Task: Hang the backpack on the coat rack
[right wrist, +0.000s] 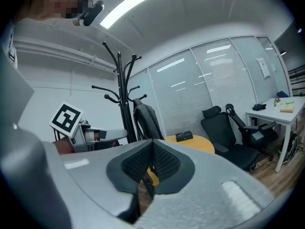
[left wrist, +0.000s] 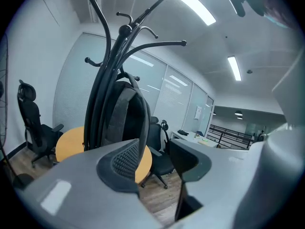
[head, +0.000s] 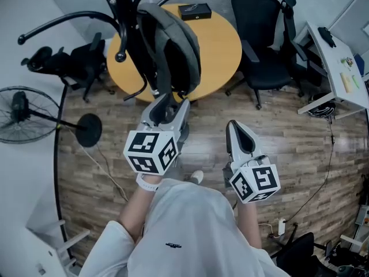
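A grey and black backpack [head: 173, 45] hangs from the black coat rack [head: 124, 16], straight down beside the pole. The left gripper view shows the same backpack [left wrist: 121, 118] hanging on the coat rack [left wrist: 107, 70] just ahead. My left gripper [head: 167, 105] is right below and in front of it, open, with nothing between its fingers [left wrist: 126, 159]. My right gripper [head: 235, 133] is farther back and to the right, its pads together and holding nothing. In the right gripper view the backpack [right wrist: 147, 120] and rack [right wrist: 125, 94] stand beyond the shut gripper [right wrist: 151, 163].
A round yellow table [head: 222, 45] with a black box [head: 195, 10] stands behind the rack. Black office chairs [head: 268, 39] sit at the right and left [head: 75, 62]. A floor fan [head: 26, 114] stands far left, a white desk [head: 340, 68] far right. Cables lie on the wooden floor.
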Tool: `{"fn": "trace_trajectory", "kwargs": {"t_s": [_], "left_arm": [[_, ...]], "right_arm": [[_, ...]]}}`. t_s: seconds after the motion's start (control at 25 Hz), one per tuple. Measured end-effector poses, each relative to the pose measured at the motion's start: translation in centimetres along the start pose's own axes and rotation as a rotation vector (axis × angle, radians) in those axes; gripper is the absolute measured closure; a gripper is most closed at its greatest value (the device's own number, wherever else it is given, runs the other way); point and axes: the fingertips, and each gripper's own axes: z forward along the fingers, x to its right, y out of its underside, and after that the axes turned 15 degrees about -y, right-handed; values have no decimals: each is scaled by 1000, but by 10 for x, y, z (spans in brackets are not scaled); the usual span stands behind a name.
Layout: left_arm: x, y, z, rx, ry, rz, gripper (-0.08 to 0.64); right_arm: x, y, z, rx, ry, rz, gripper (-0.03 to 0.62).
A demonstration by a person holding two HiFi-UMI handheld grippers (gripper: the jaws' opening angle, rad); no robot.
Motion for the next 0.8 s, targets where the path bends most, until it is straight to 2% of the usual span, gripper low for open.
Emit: {"fn": "trace_trajectory", "kwargs": {"t_s": [0.28,0.44,0.56,0.64,0.8], "left_arm": [[11,26,-20,-47,86,68,392],[6,32,-32,-14,55,59,464],[9,37,-36,-10,57,60,488],[11,42,-39,-21,67,56,542],[17,47,-43,-35,96,46,543]], "right_arm": [[11,-11,-7,11,32,-42,591],[18,-13,-13,15,54,-49,589],[19,-15,-17,23,63,-51,589],[18,-14,-17,17,60,-55,589],[17,-12,-17,8,65,-70,589]]}}
